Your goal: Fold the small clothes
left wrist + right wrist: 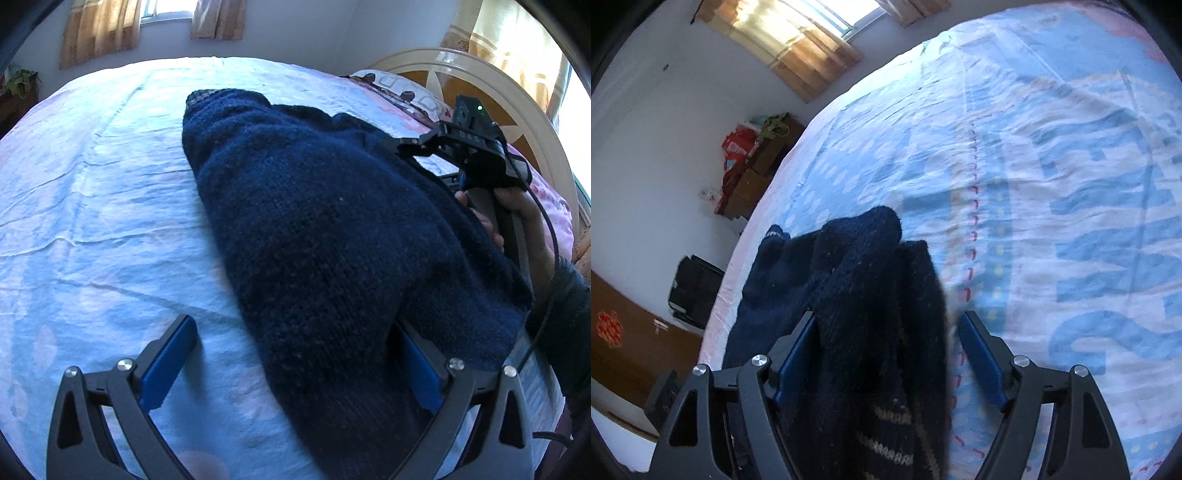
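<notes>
A dark navy knitted sweater (314, 229) lies bunched on the pale blue bedsheet (92, 206). My left gripper (299, 354) is open, its blue pads wide apart, with the sweater's near end lying between them. The right gripper's body (476, 144) shows at the sweater's far right side, held by a hand. In the right wrist view the sweater (864, 317), with tan stripes near its hem, drapes between the pads of my right gripper (886, 354), which is open with its jaws wide apart.
The bed has a printed blue and pink sheet (1052, 184). A cream and wood headboard (480, 85) and a pillow (402, 88) stand at the right. Boxes and red bags (750, 162) sit by the wall, and a dark bag (694, 288) is on the floor.
</notes>
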The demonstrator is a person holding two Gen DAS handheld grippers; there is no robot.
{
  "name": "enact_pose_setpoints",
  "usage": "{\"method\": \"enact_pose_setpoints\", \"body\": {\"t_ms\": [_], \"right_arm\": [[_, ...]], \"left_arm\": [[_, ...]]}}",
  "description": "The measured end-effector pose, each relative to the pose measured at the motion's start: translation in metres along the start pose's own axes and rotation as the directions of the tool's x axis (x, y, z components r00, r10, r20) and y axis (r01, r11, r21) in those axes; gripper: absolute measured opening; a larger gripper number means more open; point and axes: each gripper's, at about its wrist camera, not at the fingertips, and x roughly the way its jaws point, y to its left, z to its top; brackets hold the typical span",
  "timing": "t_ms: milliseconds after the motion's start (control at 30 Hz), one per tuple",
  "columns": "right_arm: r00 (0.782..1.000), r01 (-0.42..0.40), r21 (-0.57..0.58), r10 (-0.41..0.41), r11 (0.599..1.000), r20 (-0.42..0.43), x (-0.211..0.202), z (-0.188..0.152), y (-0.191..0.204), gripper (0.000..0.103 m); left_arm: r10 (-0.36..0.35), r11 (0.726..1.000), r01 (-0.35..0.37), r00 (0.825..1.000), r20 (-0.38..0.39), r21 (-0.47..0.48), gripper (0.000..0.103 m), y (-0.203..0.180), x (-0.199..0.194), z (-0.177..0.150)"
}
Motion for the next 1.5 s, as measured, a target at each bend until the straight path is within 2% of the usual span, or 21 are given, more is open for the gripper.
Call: {"method": "enact_pose_setpoints", "body": {"t_ms": [100, 167, 200, 367, 400, 433, 500, 633, 733, 967, 1067, 1500], "right_arm": [[1.000, 0.008, -0.012, -0.008, 1.000, -0.004, 0.004, 0.000, 0.004, 0.077], [1.000, -0.011, -0.030, 0.010, 0.999, -0.021, 0.004, -0.001, 0.007, 0.070], [0.998, -0.039, -0.025, 0.038, 0.999, -0.041, 0.007, -0.001, 0.007, 0.057], [0.997, -0.067, 0.016, 0.067, 0.998, -0.039, 0.013, -0.003, 0.004, 0.053], [0.997, -0.064, 0.017, 0.064, 0.998, -0.035, 0.012, -0.004, 0.006, 0.050], [0.997, -0.063, 0.016, 0.064, 0.998, -0.035, 0.012, -0.006, 0.008, 0.042], [0.999, -0.035, -0.005, 0.035, 0.999, -0.019, 0.009, -0.008, 0.017, 0.036], [1.000, 0.010, 0.008, -0.010, 1.000, 0.010, -0.001, -0.010, 0.029, 0.032], [0.999, 0.002, 0.002, -0.002, 1.000, 0.038, -0.011, -0.012, 0.041, 0.030], [0.998, -0.004, -0.054, 0.008, 0.999, 0.068, -0.021, -0.023, 0.087, 0.028], [0.997, -0.040, -0.062, 0.044, 0.997, 0.066, -0.018, -0.028, 0.104, 0.028], [0.984, -0.179, -0.142, 0.178, 0.973, -0.026, 0.033, -0.058, 0.205, 0.027]], "left_arm": [[-0.012, 1.000, 0.012, 1.000, -0.001, -0.003, 0.103, 0.000, 0.000, 0.002], [-0.015, 1.000, 0.015, 1.000, -0.001, 0.001, 0.103, 0.000, 0.000, 0.003], [-0.017, 1.000, 0.017, 1.000, 0.000, 0.002, 0.103, -0.001, 0.000, 0.004], [-0.051, 0.999, 0.052, 0.999, -0.005, 0.013, 0.103, -0.005, 0.001, 0.006], [-0.065, 0.998, 0.065, 0.998, -0.006, 0.020, 0.101, -0.007, 0.001, 0.007], [-0.085, 0.996, 0.086, 0.996, -0.008, 0.031, 0.092, -0.009, 0.000, 0.007], [-0.123, 0.992, 0.123, 0.992, -0.009, 0.031, 0.079, -0.014, 0.000, 0.009], [-0.116, 0.993, 0.116, 0.993, 0.018, 0.026, 0.052, -0.010, -0.011, 0.009], [-0.106, 0.994, 0.105, 0.994, 0.031, 0.038, 0.044, -0.010, -0.025, 0.009], [-0.095, 0.995, 0.092, 0.993, 0.073, 0.042, 0.041, -0.005, -0.058, 0.005], [-0.070, 0.997, 0.066, 0.993, 0.098, 0.048, 0.041, 0.003, -0.077, -0.003], [0.096, 0.995, -0.094, 0.979, 0.179, -0.020, 0.041, 0.060, -0.162, -0.056]]}}
